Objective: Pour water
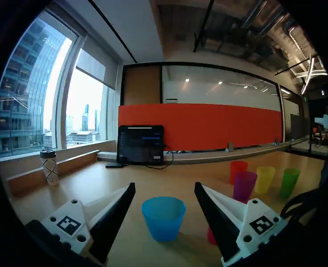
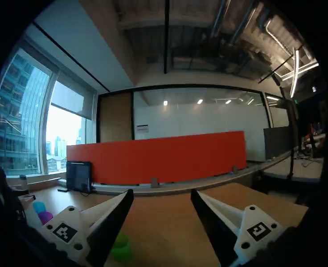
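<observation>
In the left gripper view a blue plastic cup [image 1: 163,218] stands upright on the wooden table [image 1: 177,178], right ahead of my left gripper [image 1: 165,191], which is open with the cup just beyond its fingertips. Red [image 1: 238,171], purple [image 1: 244,185], yellow [image 1: 265,179] and green [image 1: 289,182] cups stand to the right. A clear bottle with a dark lid [image 1: 49,167] rests at the far left by the window ledge. In the right gripper view my right gripper [image 2: 161,198] is open over the table [image 2: 173,227] with nothing between its fingers; a green cup [image 2: 120,247], a purple cup [image 2: 45,217] and a blue cup [image 2: 39,207] sit low left.
A dark tablet screen [image 1: 141,144] with a cable leans at the back of the table before an orange partition [image 1: 208,125]. A red object [image 1: 211,236] peeks out beside the left gripper's right finger. Windows run along the left side. More desks lie at the far right.
</observation>
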A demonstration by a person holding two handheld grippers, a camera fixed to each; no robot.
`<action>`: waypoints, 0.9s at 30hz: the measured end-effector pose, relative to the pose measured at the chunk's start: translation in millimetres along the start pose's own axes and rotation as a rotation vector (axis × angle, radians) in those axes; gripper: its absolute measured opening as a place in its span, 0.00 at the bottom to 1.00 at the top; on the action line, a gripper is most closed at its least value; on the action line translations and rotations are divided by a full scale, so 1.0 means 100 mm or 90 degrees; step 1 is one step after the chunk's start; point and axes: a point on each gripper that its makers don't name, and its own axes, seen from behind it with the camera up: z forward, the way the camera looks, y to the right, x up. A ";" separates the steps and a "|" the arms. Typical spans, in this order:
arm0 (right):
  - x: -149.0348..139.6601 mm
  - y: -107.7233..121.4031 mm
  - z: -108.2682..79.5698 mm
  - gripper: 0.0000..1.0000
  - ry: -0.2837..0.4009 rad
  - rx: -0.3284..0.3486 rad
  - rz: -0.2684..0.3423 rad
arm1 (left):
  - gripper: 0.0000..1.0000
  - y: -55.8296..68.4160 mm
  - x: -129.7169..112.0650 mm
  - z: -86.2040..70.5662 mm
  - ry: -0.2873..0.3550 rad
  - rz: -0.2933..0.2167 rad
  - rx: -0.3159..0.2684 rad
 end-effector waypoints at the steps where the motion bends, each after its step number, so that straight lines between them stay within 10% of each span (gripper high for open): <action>1: -0.01 0.01 -0.01 0.99 0.000 0.001 -0.004 | 0.99 0.00 0.00 0.00 0.000 0.000 0.000; 27: -0.58 0.16 0.07 0.99 -0.021 -0.009 -0.046 | 0.99 -0.02 0.01 -0.01 0.000 0.001 0.001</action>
